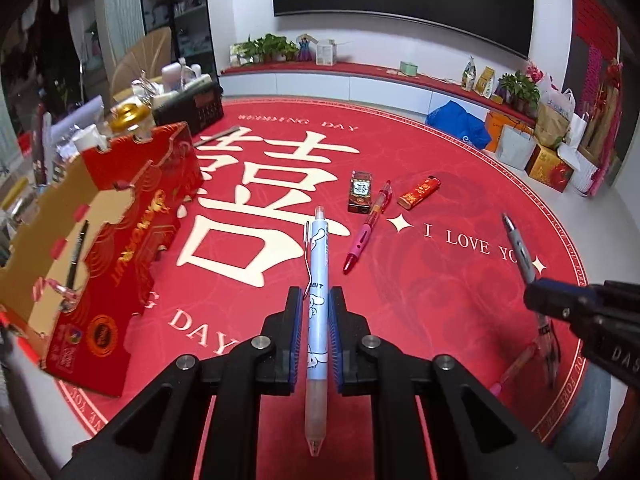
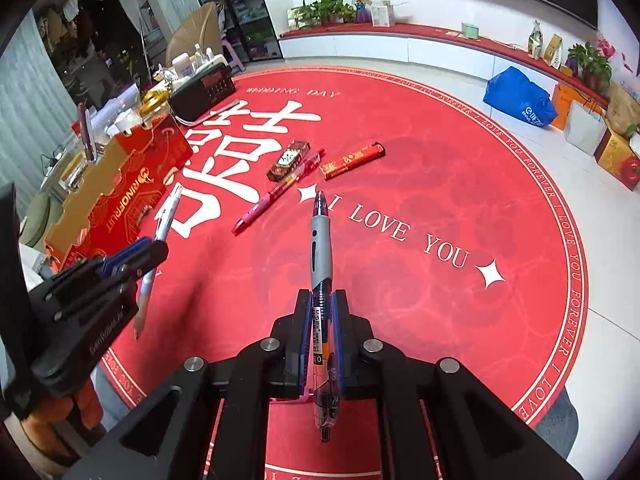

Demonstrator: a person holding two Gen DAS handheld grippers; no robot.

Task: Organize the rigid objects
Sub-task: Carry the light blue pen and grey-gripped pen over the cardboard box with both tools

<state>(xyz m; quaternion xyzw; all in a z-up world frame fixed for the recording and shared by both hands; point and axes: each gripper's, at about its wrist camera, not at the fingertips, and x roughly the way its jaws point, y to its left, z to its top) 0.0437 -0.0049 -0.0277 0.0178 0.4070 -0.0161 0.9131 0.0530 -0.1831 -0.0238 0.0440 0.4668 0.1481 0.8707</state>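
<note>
My left gripper (image 1: 316, 300) is shut on a light blue pen (image 1: 318, 264) with a cartoon print, held above the red mat. My right gripper (image 2: 322, 300) is shut on a grey and dark blue pen (image 2: 320, 248); it also shows in the left wrist view (image 1: 520, 248). The left gripper and its blue pen (image 2: 162, 232) show at the left of the right wrist view. On the mat lie a red pen (image 1: 366, 228), a red lighter (image 1: 418, 193) and a small dark box (image 1: 361, 191). An open red and gold cardboard box (image 1: 120, 232) stands at the left with a black pen (image 1: 76, 256) inside.
A round red mat (image 2: 440, 200) covers the floor. A black radio (image 1: 192, 106) and clutter stand behind the red box. A blue bag (image 2: 520, 100), paper bags and boxes (image 1: 548, 160) line the right. A low white cabinet (image 1: 340, 80) runs along the back wall.
</note>
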